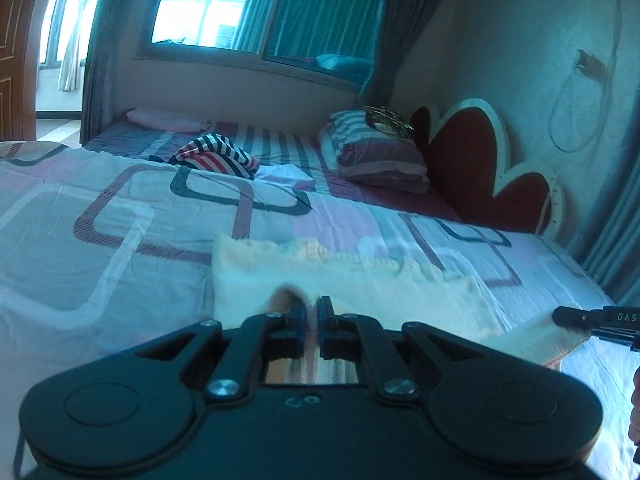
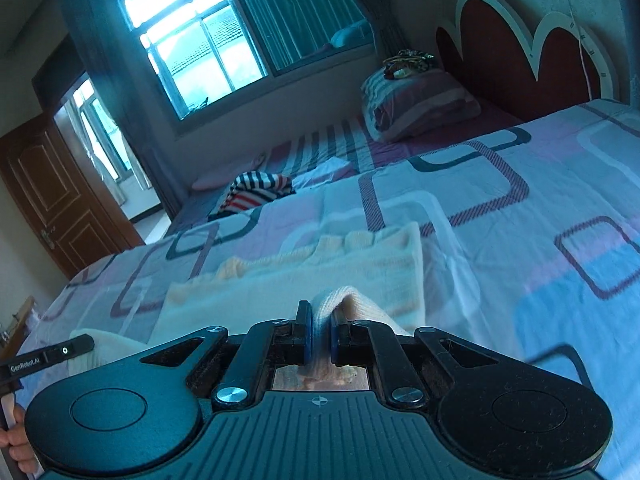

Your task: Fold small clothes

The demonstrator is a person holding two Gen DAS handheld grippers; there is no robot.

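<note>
left claw (image 1: pixel 312 312): I'm clamping it shut on the near edge of the cream knit garment (image 1: pixel 320 280); a pinch of fabric is bunching up between the pads.
right claw (image 2: pixel 320 320): I'm pinching it closed on the same near edge, further along; a ridge of knit is sticking up between the jaws.
why two pinches: I'm holding the hem at two spread points so the edge is staying straight, judged as the carry-over stage of a fold.
garment: lying on the patterned quilt (image 1: pixel 120 208), far edge resting flat, near edge rising into my claws. Scalloped far edge is showing just beyond both pinches.
next, my guess: I'm aiming the lifted edge toward that far edge; uneven hands would be skewing the fold.
beyond the garment: striped cloth (image 1: pixel 218 156) is sitting crumpled, well past the garment's far edge, likely waiting its turn.
further: folded bedding stack (image 1: pixel 376 152) is lying behind the garment, toward the red headboard (image 1: pixel 468 160).
farthest: window (image 1: pixel 260 4) is glowing bright above and behind the garment.
</note>
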